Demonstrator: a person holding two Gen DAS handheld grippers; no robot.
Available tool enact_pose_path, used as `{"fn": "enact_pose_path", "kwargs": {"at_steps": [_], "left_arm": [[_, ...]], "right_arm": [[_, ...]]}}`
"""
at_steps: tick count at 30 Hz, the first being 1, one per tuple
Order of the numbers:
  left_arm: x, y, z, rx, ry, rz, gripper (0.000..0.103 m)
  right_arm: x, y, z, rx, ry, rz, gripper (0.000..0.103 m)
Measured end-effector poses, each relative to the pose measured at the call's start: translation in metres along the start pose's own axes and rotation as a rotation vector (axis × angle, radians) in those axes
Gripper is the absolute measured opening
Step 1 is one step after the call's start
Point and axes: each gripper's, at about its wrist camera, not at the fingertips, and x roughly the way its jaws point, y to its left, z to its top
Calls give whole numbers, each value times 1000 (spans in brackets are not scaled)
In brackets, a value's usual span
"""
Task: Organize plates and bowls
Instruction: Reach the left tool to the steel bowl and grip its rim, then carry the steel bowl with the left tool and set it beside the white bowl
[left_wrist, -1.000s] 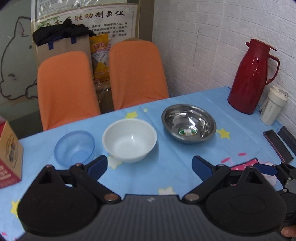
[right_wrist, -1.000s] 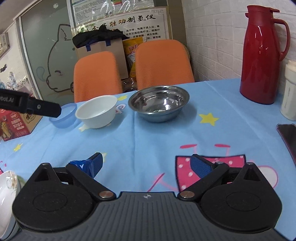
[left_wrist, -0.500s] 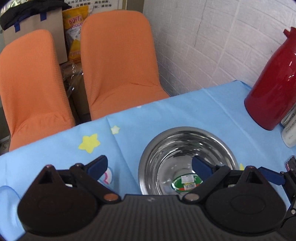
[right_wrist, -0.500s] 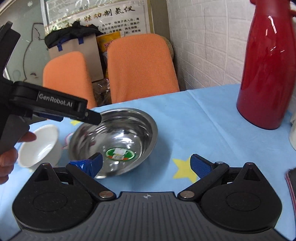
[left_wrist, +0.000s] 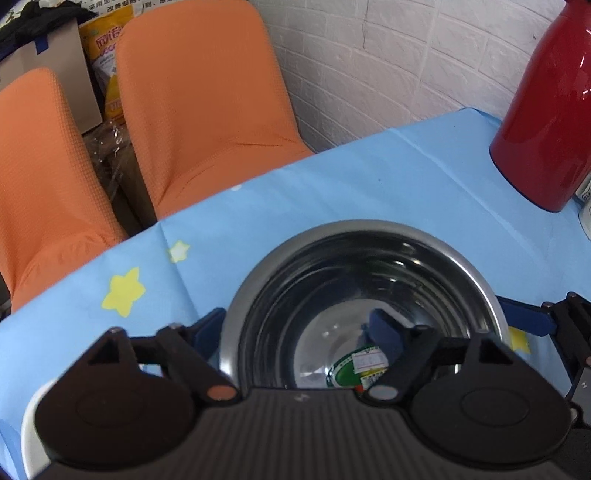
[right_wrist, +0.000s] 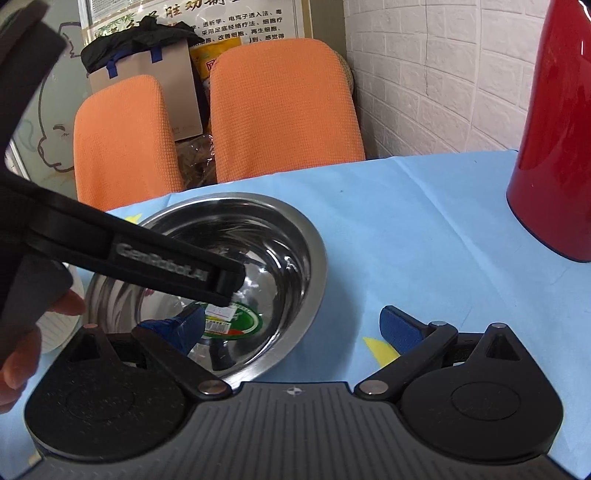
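Note:
A steel bowl (left_wrist: 369, 266) with a green sticker on its bottom stands on the blue tablecloth (left_wrist: 332, 184). My left gripper (left_wrist: 297, 326) straddles its left rim, one finger outside the wall and the other inside. Its jaws are closing and the pads are not pressing on the rim. In the right wrist view the same bowl (right_wrist: 280, 236) has its right rim between the fingers of my right gripper (right_wrist: 290, 325), which is open. A white bowl (right_wrist: 55, 332) sits to the left, partly hidden by a hand (right_wrist: 18, 354).
A red thermos (right_wrist: 554, 147) stands at the right near the brick wall, with a white cup (left_wrist: 585, 206) beside it. Two orange chairs (left_wrist: 199, 103) stand behind the table's far edge. The black left gripper arm (right_wrist: 155, 258) crosses over the bowl.
Both grippers have moved forward and down to the steel bowl, one onto each side of it. The left jaws have narrowed around its left rim. The right jaws stay wide.

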Motion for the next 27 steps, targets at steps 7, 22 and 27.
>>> {"fn": "enact_pose_path", "kwargs": {"at_steps": [7,22,27], "left_arm": [[-5,-2,2,26,21,-9,65],[-46,-14,-17,50,27,-48,60],[-91,-23,-57,27,11,-46,59]], "right_arm": [[-5,10,-1,-20,2,115,84],[-45,28,-5,-7,11,107,83],[-88,46,-27,-24,-8,104,84]]}}
